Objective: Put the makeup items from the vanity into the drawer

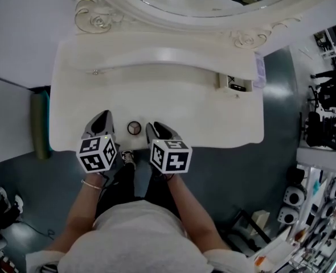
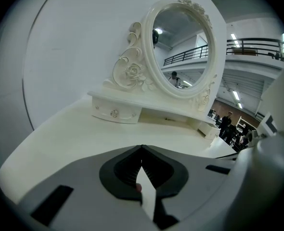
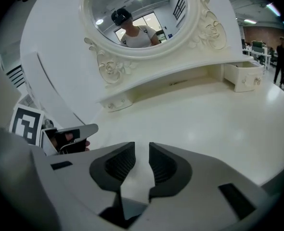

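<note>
Approach step, nothing picked yet. One makeup item was made out on the worktop (image 1: 202,115): a small round compact (image 1: 134,128), lying near the front edge between the two claws and touched by neither. The left claw (image 2: 141,149) was seen closed tip to tip, with nothing in it. The right claw (image 3: 141,150) was held at a narrow gap, also empty. The small drawer (image 1: 234,84) was found pulled open at the worktop's right rear, well apart from the compact. Next move, as judged: the right claw to be opened wider, brought down over the compact and closed across its rim. The item is flat and low, so a slip off the pads is likely if it is gripped too high.
</note>
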`<state>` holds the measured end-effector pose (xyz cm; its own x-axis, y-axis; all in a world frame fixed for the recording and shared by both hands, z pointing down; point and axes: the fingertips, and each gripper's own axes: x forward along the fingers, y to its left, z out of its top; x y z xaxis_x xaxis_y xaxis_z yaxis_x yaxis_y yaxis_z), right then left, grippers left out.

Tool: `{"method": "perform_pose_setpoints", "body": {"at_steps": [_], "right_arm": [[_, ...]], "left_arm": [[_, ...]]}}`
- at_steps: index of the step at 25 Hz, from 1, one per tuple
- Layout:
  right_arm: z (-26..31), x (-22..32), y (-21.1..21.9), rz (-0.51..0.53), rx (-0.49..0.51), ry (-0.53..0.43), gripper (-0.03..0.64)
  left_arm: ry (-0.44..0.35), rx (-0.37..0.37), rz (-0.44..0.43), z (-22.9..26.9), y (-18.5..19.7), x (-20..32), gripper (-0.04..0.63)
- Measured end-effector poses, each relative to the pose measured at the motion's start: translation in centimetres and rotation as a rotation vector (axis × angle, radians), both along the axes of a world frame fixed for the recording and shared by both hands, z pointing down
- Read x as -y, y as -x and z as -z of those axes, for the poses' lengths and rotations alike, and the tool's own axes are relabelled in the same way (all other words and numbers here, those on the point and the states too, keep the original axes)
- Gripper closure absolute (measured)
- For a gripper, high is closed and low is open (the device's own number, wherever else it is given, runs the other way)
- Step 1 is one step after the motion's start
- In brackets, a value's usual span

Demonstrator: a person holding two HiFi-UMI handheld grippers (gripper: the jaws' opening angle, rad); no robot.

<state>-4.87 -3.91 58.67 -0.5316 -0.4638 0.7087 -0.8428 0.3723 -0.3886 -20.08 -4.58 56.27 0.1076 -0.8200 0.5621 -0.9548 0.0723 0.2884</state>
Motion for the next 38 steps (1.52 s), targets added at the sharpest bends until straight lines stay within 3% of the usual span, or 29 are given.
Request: {"method": "perform_pose_setpoints", "body": {"at_steps": [16,29,38], "right_arm": [[-2.8,-2.9,4.6,0.172,-0.119,-0.004,0.411],[-3.8,-3.0,5.3,0.203,-0.236,-0.018,0.402],[-3.2,-2.4,4.9,0.165,-0.237,-0.021,0.402]], "left_arm": [[0.023,-0.053,-0.002,-2.2,1.7,-1.3,0.592],[0.043,-0.078,0.01,-3.0,2.3,-1.8,0.592],[0.047,-0.078,-0.017,-2.7,1.5,-1.4,0.592]]}}
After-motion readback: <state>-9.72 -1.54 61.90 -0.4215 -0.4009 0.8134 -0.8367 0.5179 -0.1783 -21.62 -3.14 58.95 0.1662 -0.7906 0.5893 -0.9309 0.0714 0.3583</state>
